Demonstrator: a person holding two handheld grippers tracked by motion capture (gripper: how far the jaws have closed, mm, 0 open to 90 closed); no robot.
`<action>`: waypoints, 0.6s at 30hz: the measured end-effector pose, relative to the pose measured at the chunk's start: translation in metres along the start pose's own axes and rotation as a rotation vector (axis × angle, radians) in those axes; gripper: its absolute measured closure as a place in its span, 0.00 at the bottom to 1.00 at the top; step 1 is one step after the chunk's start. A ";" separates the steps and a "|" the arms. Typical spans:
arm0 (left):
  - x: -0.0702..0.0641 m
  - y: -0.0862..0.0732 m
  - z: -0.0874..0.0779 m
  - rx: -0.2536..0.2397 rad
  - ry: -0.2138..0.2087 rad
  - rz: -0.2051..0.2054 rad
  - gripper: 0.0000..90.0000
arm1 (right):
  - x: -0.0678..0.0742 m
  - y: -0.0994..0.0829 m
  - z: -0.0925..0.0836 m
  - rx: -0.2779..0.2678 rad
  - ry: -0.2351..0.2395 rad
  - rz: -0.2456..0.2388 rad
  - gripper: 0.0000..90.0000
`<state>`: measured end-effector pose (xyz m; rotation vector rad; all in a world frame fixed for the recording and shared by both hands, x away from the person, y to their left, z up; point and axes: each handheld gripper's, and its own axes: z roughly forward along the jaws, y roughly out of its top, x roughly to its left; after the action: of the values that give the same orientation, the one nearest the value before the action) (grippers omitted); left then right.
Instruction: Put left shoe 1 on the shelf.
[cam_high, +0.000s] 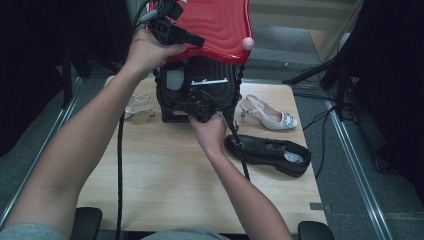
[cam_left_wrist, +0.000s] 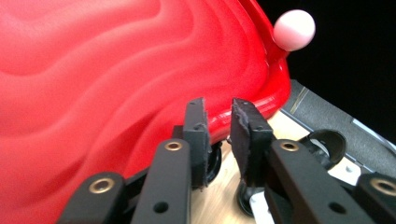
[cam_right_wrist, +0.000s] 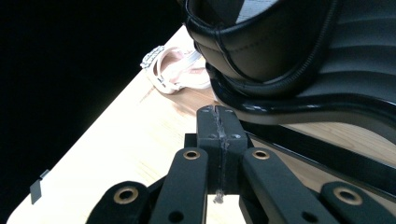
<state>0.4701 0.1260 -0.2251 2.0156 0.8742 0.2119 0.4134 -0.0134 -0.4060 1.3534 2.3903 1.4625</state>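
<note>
Left gripper (cam_left_wrist: 218, 105) up at the raised red lid (cam_high: 215, 22) of a black box (cam_high: 200, 92) standing at the far middle of the wooden table (cam_high: 165, 185); jaws parted a little, straddling the lid's rim with a gap on each side, so apparently not clamped on it. Pink ball knob (cam_left_wrist: 294, 29) sticking out at the lid's edge. Right gripper (cam_right_wrist: 219, 114) low at the box's near face, jaws pressed flat together with nothing between them, tips just short of the box's glossy black base. Inside the open box, a black shoe (cam_right_wrist: 261, 42) with a pale insole, seen close in the right gripper view. Second black shoe (cam_high: 267, 154) lying on the table just right of the right hand (cam_high: 210, 132). Pale slingback heel (cam_high: 267, 116) to the right of the box, a pale sandal (cam_high: 139, 105) to its left, both on the tabletop
</note>
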 end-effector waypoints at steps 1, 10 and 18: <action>-0.002 -0.002 -0.001 0.002 -0.002 -0.005 0.82 | 0.000 -0.002 -0.003 -0.008 0.000 -0.005 1.00; -0.006 -0.023 -0.014 0.030 0.003 -0.036 0.67 | -0.006 -0.020 -0.020 -0.001 -0.018 -0.035 0.98; -0.010 -0.042 -0.027 -0.001 -0.015 -0.029 0.62 | -0.021 -0.042 -0.028 0.018 -0.010 0.014 1.00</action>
<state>0.4294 0.1525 -0.2409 2.0000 0.8938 0.1804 0.3873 -0.0550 -0.4294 1.3806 2.3994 1.4373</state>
